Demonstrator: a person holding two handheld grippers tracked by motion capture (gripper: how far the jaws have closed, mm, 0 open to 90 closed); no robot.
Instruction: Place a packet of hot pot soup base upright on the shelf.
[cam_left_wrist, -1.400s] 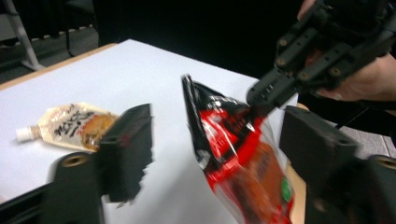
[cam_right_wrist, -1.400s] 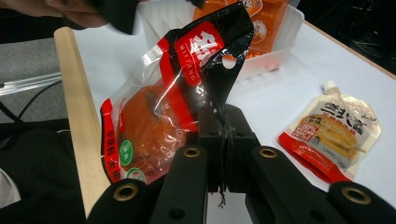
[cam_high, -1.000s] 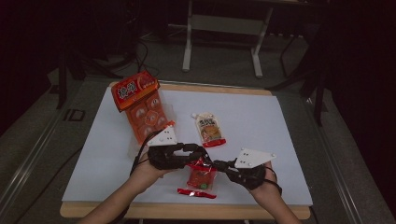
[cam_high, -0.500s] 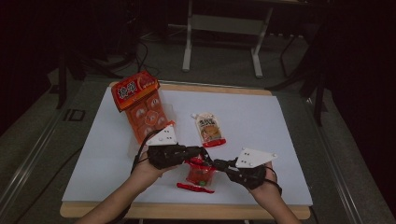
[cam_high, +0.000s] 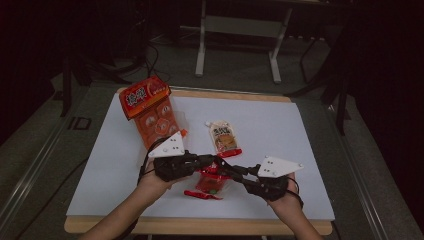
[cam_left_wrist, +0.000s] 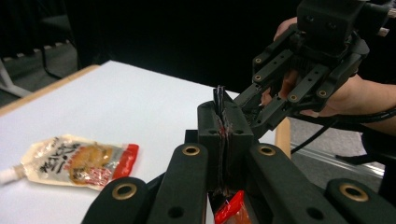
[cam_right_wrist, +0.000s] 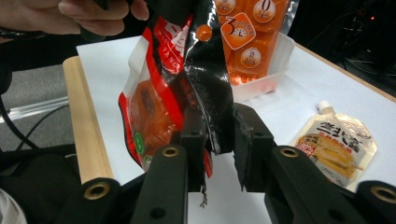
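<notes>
Red-and-black foil snack packet (cam_right_wrist: 177, 88): top edge cut off by frame; print blurred. Orange boxed package (cam_right_wrist: 252, 42): upper part cropped.

1. I worked at a wooden table (cam_high: 200, 226) topped with a white sheet (cam_high: 280, 130).
2. Beyond its far edge stood a pale metal frame (cam_high: 239, 27) on two legs.
3. The floor (cam_high: 30, 150) around me was grey, with dark cables (cam_high: 145, 62) trailing across it.
4. The room behind lay in near darkness; light fell mainly on the tabletop.
</notes>
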